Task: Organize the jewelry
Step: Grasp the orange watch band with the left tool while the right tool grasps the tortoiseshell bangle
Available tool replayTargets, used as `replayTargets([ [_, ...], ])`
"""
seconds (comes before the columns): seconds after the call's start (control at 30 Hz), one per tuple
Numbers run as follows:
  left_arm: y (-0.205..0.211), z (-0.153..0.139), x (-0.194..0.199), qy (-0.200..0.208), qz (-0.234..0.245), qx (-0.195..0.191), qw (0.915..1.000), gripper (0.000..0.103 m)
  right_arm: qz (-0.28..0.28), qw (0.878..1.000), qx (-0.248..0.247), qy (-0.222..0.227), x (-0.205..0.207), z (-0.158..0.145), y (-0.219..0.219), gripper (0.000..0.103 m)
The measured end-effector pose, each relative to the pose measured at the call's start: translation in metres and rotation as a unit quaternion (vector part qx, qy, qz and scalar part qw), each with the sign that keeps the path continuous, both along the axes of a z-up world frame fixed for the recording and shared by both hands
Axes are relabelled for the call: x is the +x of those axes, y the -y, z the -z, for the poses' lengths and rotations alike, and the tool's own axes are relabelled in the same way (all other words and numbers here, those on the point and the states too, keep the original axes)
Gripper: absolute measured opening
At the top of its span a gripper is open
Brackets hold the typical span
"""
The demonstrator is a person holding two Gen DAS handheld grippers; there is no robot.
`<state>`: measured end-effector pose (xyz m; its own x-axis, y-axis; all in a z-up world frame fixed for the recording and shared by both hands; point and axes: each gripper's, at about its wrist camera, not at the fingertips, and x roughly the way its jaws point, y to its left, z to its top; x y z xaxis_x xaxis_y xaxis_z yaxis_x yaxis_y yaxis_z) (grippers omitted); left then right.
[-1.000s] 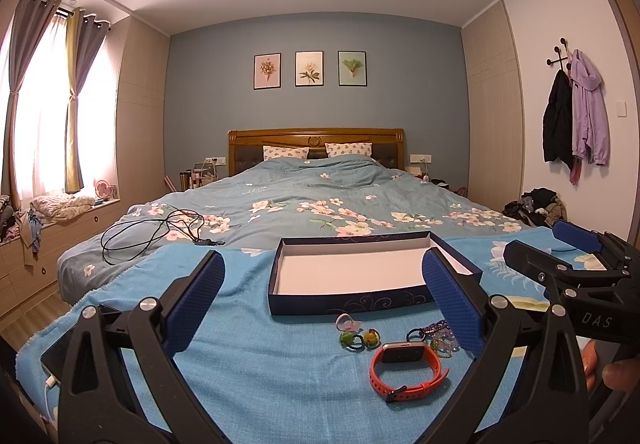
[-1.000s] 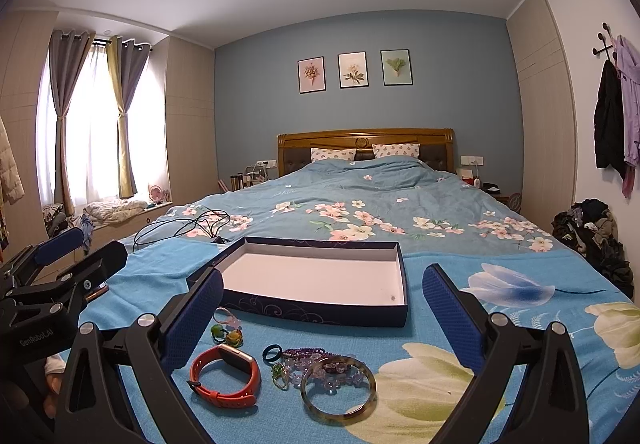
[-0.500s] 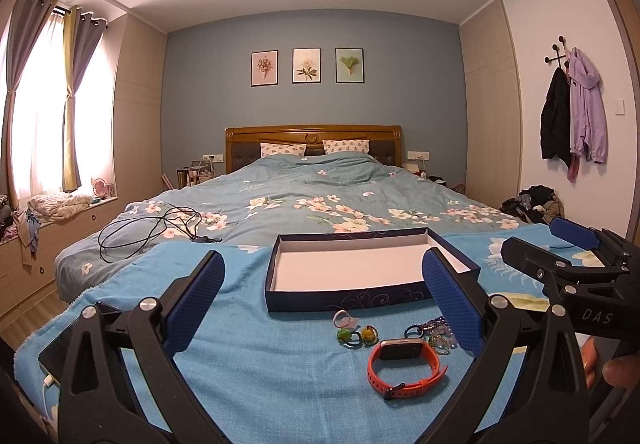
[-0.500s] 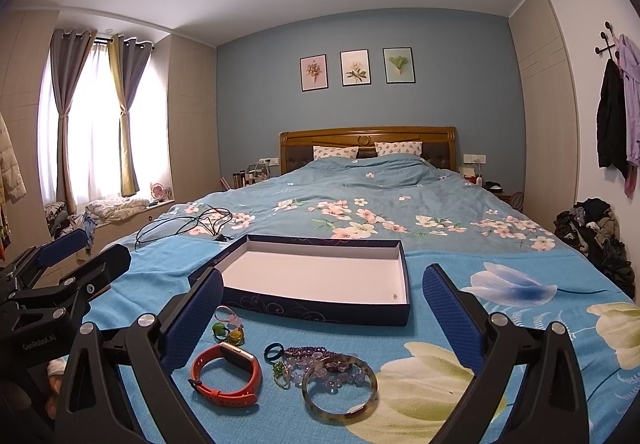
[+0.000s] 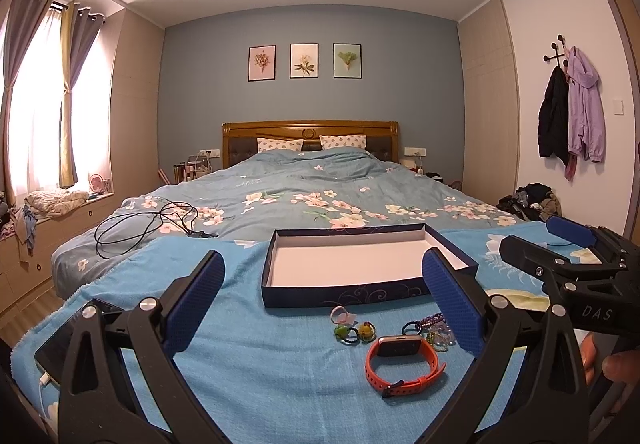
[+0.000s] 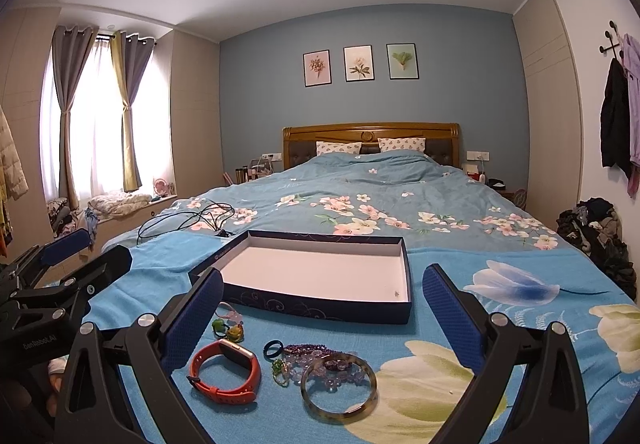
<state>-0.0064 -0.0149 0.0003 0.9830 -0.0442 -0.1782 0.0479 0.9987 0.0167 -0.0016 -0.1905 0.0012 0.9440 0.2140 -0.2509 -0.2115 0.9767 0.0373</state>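
An empty dark-blue tray with a white inside [image 5: 352, 268] [image 6: 320, 276] lies on the blue bedspread. In front of it lie an orange smartwatch [image 5: 402, 360] [image 6: 224, 372], a brownish bangle [image 6: 339, 388], purple and clear bead strands [image 6: 316, 358] [image 5: 436, 328], a dark ring [image 6: 273, 349], two small green-yellow charms [image 5: 354, 332] [image 6: 227, 328] and a pink ring [image 5: 342, 314]. My left gripper [image 5: 322, 308] is open and empty above the items. My right gripper [image 6: 322, 316] is open and empty above the bangle and beads.
A phone on a white cable [image 5: 68, 340] lies at the bedspread's left corner. A black cable [image 5: 148, 224] [image 6: 188, 219] lies on the floral duvet behind the tray. Clothes are piled on the floor at the right [image 6: 600, 232].
Both views have tilted slightly, so the tray and jewelry sit a little higher in frame. Nothing on the bed has moved and both grippers stay open.
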Motion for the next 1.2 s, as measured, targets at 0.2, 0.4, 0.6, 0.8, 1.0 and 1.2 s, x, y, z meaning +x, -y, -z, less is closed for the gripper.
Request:
replayTargets([
  [0.2, 0.002, 0.008, 0.014, -0.049, 0.038, 0.006, 0.9981, 0.097, -0.019, 0.996, -0.01, -0.088, 0.026, 0.01, 0.014, 0.097],
  [0.4, 0.017, 0.034, 0.042, -0.153, 0.09, 0.045, 0.983, 0.084, -0.042, 0.979, -0.016, -0.2, 0.053, 0.039, 0.026, 0.087],
  [0.6, 0.019, 0.053, 0.07, -0.224, 0.126, 0.037, 0.9656, 0.069, -0.055, 0.967, -0.022, -0.247, 0.063, 0.054, 0.026, 0.065],
  [0.8, 0.019, 0.07, 0.102, -0.295, 0.159, 0.043, 0.9413, 0.051, -0.069, 0.952, -0.02, -0.297, 0.077, 0.065, 0.031, 0.033],
  [1.0, 0.021, 0.078, 0.12, -0.333, 0.187, 0.041, 0.9231, 0.03, -0.08, 0.946, -0.006, -0.315, 0.084, 0.068, 0.037, 0.007],
  [1.2, 0.02, 0.079, 0.121, -0.344, 0.193, 0.03, 0.9183, 0.009, -0.085, 0.95, 0.01, -0.3, 0.082, 0.057, 0.044, 0.007],
])
